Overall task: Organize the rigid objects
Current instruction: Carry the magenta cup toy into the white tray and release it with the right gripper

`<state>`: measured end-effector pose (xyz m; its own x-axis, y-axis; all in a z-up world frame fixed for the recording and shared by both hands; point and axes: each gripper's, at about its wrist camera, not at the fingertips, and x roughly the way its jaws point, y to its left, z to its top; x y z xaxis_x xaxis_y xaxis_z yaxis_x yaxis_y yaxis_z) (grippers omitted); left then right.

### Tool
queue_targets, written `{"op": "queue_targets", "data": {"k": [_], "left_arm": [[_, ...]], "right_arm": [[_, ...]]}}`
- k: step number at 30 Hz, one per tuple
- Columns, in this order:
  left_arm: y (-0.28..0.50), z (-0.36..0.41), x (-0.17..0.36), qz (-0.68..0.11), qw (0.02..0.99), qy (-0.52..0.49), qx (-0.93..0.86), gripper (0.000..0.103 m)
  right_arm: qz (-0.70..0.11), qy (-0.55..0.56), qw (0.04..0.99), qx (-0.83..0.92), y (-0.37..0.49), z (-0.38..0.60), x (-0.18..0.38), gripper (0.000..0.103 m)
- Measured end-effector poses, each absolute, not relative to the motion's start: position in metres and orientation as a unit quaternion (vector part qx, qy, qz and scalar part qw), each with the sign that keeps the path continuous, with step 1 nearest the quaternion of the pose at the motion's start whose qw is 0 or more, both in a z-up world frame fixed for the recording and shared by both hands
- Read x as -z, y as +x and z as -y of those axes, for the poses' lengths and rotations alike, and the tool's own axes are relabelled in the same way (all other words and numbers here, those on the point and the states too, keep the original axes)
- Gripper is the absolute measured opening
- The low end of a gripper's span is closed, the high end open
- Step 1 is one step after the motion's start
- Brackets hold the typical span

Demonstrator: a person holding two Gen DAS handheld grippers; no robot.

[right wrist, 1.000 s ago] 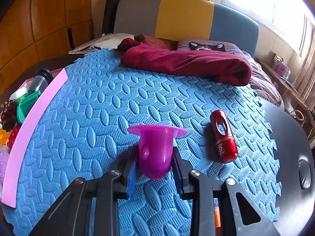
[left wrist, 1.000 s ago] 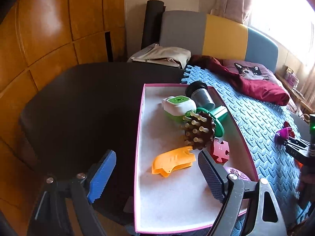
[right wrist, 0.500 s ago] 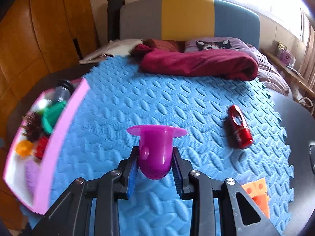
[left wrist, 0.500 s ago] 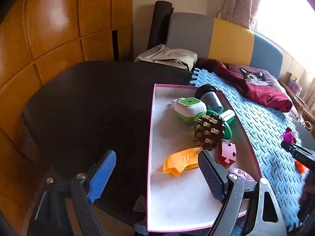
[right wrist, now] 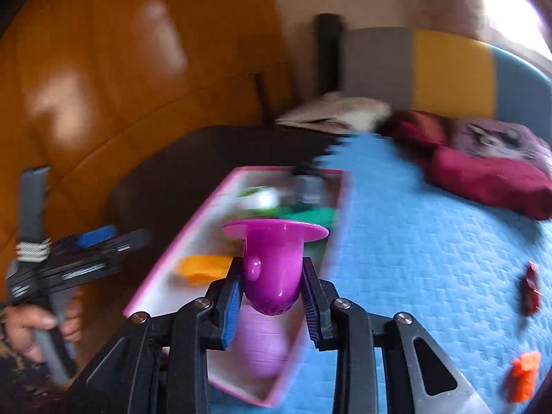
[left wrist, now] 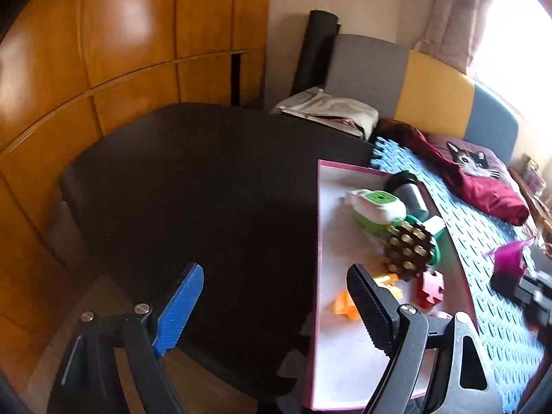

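A dark table point(left wrist: 193, 179) stands before orange wood panels point(left wrist: 103, 41). A blue foam mat point(right wrist: 431, 241) covers its right side. At the mat's far end lies a maroon cloth point(left wrist: 490, 189), a cat print point(left wrist: 469, 160) beside it. Behind are a grey, yellow and blue headboard point(left wrist: 431, 89), a folded beige bag point(left wrist: 331, 110) and a black roll point(left wrist: 314, 51).

Dark round table point(left wrist: 193, 179): pink-rimmed tray point(left wrist: 319, 241) beside blue foam mat point(left wrist: 496, 314); maroon cloth point(left wrist: 490, 193) on mat.
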<state>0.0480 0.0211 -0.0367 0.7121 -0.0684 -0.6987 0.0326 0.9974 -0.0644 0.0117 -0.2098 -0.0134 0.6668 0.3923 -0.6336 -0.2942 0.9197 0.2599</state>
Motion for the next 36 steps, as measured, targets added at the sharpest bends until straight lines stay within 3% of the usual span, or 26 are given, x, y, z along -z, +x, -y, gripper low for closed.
{"op": "queue_targets", "data": {"k": [7,15,22,36], "left_arm": [[0.048,-0.030,0.040,-0.380,0.924,-0.027,0.019,0.086],[0.049,-0.028,0.043,-0.383,0.923,-0.025,0.019,0.086],[0.047,-0.027,0.039,-0.380,0.925,-0.023,0.015,0.086],[0.040,-0.017,0.024,-0.363,0.931,-0.013,0.026,0.086]], "right_arm": [[-0.414,0.007,0.878,-0.240,0.027,0.142,0.050,0.031],[-0.457,0.004,0.863,-0.214,0.039,0.135,0.080,0.034],[-0.452,0.016,0.868,-0.204,0.026,0.147,0.076,0.044],[-0.391,0.042,0.904,-0.167,0.008,0.182,0.036,0.045]]}}
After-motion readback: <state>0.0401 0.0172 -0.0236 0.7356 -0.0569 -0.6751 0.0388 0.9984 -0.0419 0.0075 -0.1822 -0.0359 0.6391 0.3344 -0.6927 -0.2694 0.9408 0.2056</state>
